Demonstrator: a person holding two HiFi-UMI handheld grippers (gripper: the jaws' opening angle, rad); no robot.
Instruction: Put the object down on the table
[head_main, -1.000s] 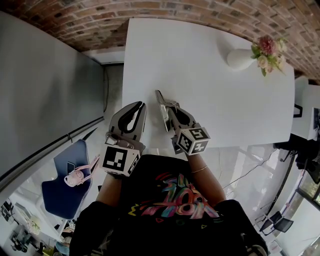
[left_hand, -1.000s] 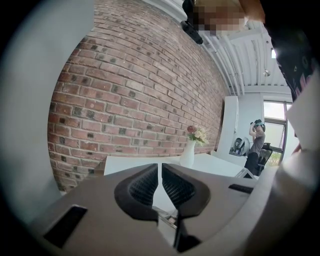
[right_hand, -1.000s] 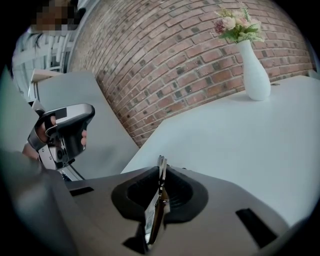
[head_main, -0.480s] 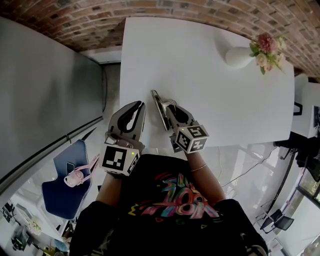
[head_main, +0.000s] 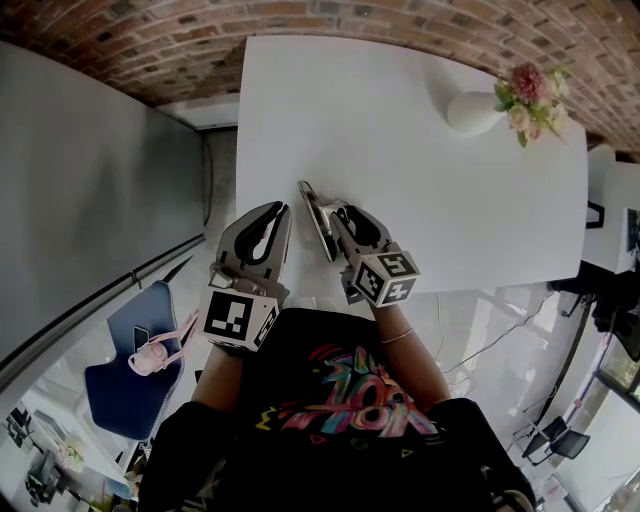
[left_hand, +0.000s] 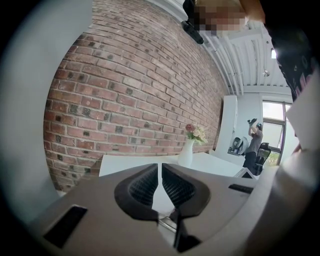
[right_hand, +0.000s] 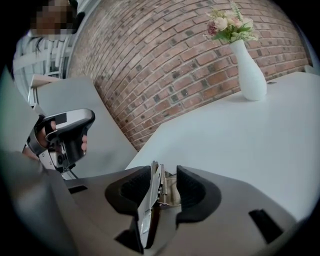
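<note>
A flat metal tool with a spring (right_hand: 150, 200) stands on edge between the jaws of my right gripper (right_hand: 165, 182). It leans on the left pad (right_hand: 131, 190), and the right pad (right_hand: 192, 186) stands off it. These jaws have just been opening. In the head view the tool (head_main: 316, 212) lies at the near left part of the white table (head_main: 420, 150), along the right gripper (head_main: 335, 222). My left gripper (head_main: 280, 210) hovers just to the left, shut with nothing in it (left_hand: 160, 175).
A white vase (head_main: 470, 112) with flowers (head_main: 530, 95) stands at the table's far right; it also shows in both gripper views (right_hand: 251, 75). A grey partition (head_main: 90, 180) runs along the left. A blue chair (head_main: 130, 370) sits below it.
The right gripper's jaws have spread apart and let go of the metal tool. The tool's tip has shifted slightly left. The left gripper has stayed where it was.
</note>
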